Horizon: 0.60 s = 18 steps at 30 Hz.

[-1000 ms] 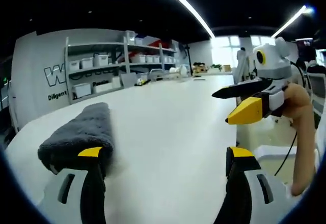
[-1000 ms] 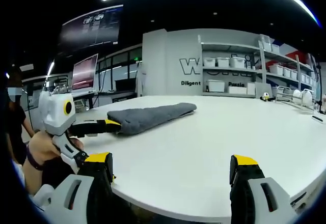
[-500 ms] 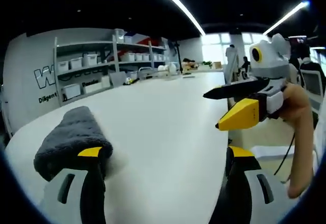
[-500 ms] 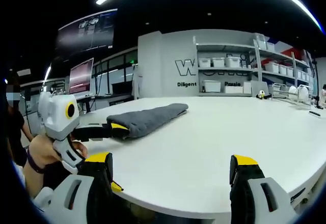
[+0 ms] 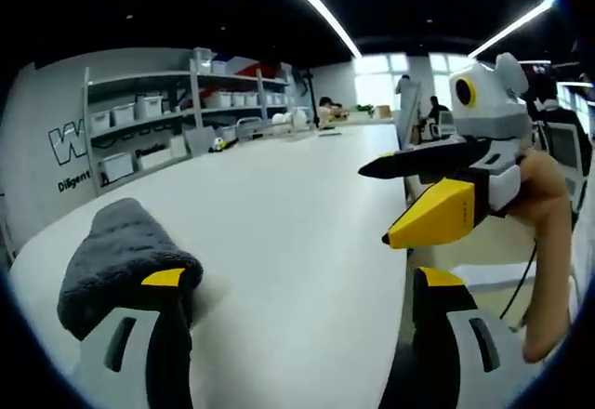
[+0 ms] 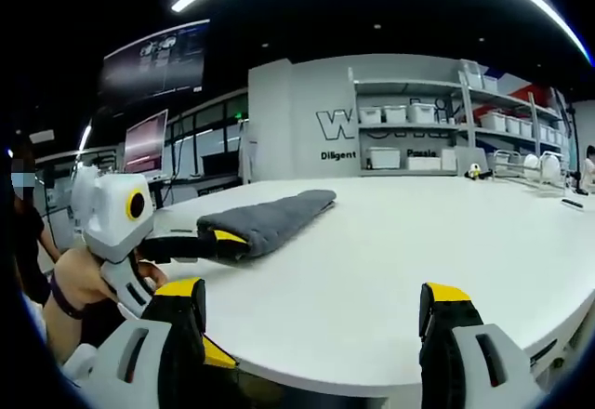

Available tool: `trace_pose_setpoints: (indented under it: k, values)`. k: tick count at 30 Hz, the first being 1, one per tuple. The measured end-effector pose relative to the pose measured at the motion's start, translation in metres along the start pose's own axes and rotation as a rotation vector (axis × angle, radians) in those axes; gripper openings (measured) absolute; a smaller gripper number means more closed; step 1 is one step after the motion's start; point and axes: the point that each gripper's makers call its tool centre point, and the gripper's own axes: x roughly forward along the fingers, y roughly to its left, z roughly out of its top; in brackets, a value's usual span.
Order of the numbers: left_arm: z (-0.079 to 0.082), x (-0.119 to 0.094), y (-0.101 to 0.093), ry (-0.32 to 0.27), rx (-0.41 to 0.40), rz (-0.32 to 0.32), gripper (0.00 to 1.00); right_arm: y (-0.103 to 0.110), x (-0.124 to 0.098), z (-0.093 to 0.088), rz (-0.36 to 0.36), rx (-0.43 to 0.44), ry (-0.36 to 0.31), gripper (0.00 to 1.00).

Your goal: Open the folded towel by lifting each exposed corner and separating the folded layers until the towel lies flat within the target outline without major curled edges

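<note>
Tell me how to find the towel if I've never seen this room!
Look at the big white table in front of the wall with shelves of white boxes. Near one end lies the towel, a long, thick, fluffy roll. It is the only dark grey, soft thing on that table, and the left gripper reaches right up to its end.

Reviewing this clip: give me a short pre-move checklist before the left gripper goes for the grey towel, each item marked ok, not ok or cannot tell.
1. Folded grey terry towel lies on the white table: ok.
2. Left gripper at the towel's near end: ok; its yellow tip sits beside the edge.
3. Left gripper open enough to take a corner: ok; in the left gripper view its jaws stand wide apart.
4. Exposed corner located: cannot tell; the towel looks like a rounded bundle.
5. Right gripper free: ok; jaws apart, holding nothing, above the table edge.
6. Target outline visible: cannot tell.
</note>
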Motion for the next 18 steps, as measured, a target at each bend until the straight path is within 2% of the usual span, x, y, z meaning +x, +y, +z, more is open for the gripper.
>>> trace_pose_setpoints:
  k: [18]
  values:
    - [0.005, 0.02, -0.015, 0.023, 0.025, -0.049, 0.98, -0.014, -0.006, -0.001, -0.021, 0.025, -0.013, 0.97]
